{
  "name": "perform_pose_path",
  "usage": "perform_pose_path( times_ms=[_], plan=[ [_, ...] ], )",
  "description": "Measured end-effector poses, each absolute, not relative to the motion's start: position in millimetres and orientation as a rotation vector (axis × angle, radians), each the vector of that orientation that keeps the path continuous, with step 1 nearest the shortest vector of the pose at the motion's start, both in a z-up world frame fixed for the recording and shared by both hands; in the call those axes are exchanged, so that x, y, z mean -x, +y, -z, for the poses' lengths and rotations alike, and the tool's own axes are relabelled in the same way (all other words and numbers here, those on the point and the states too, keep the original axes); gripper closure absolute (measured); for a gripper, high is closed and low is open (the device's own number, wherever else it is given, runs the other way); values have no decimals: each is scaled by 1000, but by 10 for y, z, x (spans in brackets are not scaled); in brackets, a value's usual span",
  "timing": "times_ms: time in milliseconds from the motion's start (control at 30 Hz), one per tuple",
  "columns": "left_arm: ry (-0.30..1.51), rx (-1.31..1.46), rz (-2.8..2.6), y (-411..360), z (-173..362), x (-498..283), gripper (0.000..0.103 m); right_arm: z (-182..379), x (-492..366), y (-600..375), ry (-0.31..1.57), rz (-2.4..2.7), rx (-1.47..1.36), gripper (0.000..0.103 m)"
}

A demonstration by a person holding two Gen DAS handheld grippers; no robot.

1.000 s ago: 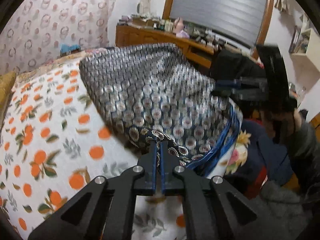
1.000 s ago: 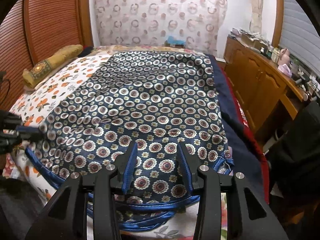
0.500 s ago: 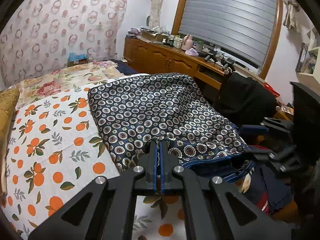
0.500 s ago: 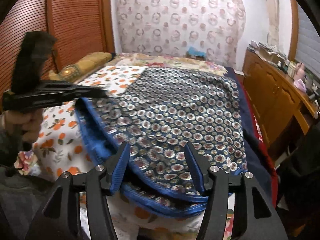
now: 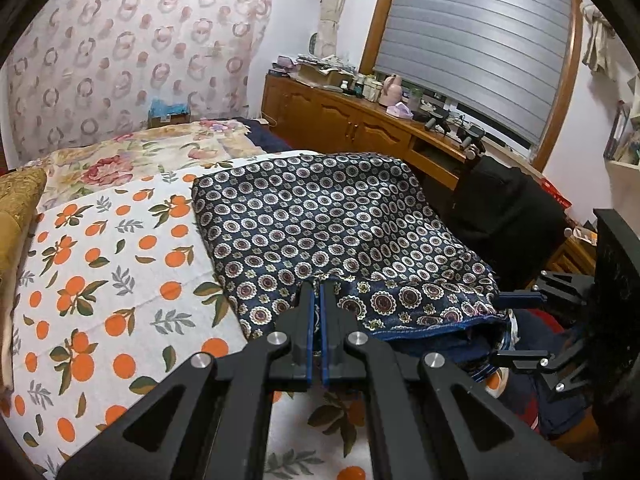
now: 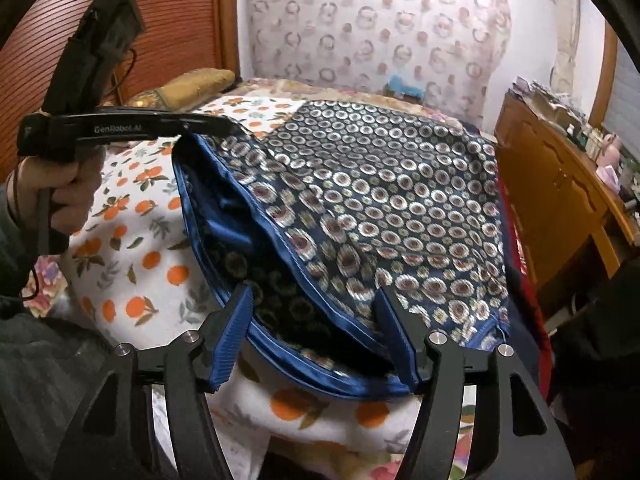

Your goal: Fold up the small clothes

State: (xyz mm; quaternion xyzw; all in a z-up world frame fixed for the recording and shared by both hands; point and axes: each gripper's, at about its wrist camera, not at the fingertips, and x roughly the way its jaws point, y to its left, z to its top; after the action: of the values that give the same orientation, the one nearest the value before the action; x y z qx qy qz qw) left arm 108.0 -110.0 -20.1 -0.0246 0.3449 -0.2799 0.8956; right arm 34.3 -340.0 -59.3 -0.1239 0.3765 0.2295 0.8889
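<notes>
Left hand-held gripper [image 5: 316, 300] pinched narrow on the near edge of the patterned garment [image 5: 332, 232], blue pads nearly meeting with cloth between them. Seen from the right wrist view, same left hand-held gripper [image 6: 224, 126] raised high, gripped in a fist, lifting a blue-trimmed corner of the garment [image 6: 380, 208] clear of the bed [image 6: 132, 216]. Right hand-held gripper [image 6: 316, 320] spread wide, fingers [image 6: 232, 340] straddling the garment's near hem; cannot tell whether touching. From the left wrist view, right hand-held gripper [image 5: 516, 326] just beside the garment's right corner. One garment, dark blue with ringed dots, lying across the orange-print bedspread [image 5: 100, 280], far part flat, near-left part hoisted. Two grippers in play. Beyond: one yellow pillow [image 6: 192, 84], wooden worktop [image 5: 360, 120] crowded with bottles and boxes, too small to count.
</notes>
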Motion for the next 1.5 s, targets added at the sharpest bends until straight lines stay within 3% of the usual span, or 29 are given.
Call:
perform_pose_path(
  times_ms=[733, 767, 867, 933, 1000, 1233, 1500],
  plan=[
    [765, 46, 523, -1000, 442, -1247, 103, 989, -495, -3625, 874, -497, 287, 36],
    [765, 45, 524, -1000, 443, -1245, 103, 990, -503, -3637, 874, -500, 277, 38],
    [767, 42, 528, -1002, 445, -1233, 103, 984, -508, -3658, 851, -504, 270, 59],
    [768, 40, 531, -1002, 442, -1226, 103, 973, -555, -3665, 846, -514, 256, 89],
    [766, 40, 534, -997, 433, -1214, 103, 975, -574, -3668, 839, -508, 259, 98],
    [735, 83, 560, -937, 285, -1155, 103, 864, -596, -3622, 757, -457, 308, 103],
    [659, 86, 537, -932, -88, -1407, 103, 339, -999, -3628, 590, -396, 338, 103]
  ],
)
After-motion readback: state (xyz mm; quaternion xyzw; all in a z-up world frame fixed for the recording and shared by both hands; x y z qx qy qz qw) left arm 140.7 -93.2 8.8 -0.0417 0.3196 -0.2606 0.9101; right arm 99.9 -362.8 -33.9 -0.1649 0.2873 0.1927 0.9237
